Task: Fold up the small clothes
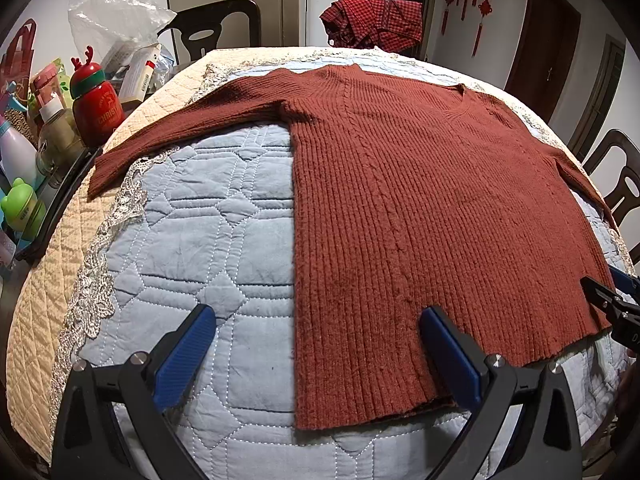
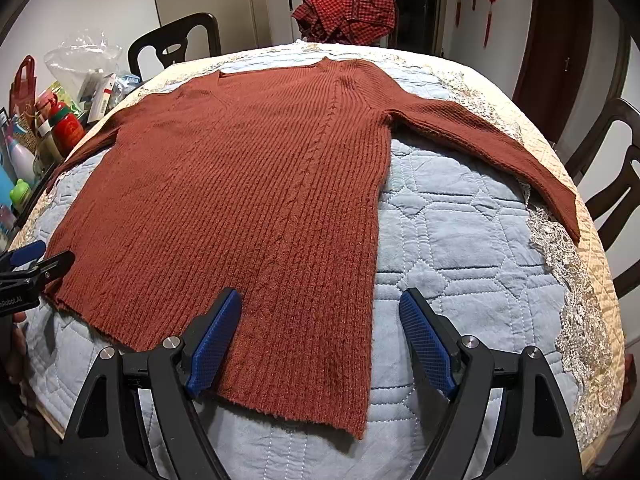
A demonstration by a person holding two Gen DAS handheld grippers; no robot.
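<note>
A rust-brown ribbed knit sweater (image 1: 420,200) lies flat on the quilt, V-neck at the far side, sleeves spread to both sides. My left gripper (image 1: 316,324) hangs open over the hem's left corner, its fingers wide apart, one over bare quilt and one over the knit. In the right wrist view the same sweater (image 2: 248,200) fills the middle. My right gripper (image 2: 320,308) stands open above the hem's right corner, nothing pinched. Each gripper shows at the edge of the other's view: the right gripper (image 1: 612,300) and the left gripper (image 2: 36,260).
The table carries a blue quilt (image 1: 208,240) with a lace and cream border. Bottles, a red deer-topped flask (image 1: 96,100) and plastic bags crowd the left edge. A red checked garment (image 1: 372,22) lies at the far edge. Dark chairs (image 2: 616,168) stand around the table.
</note>
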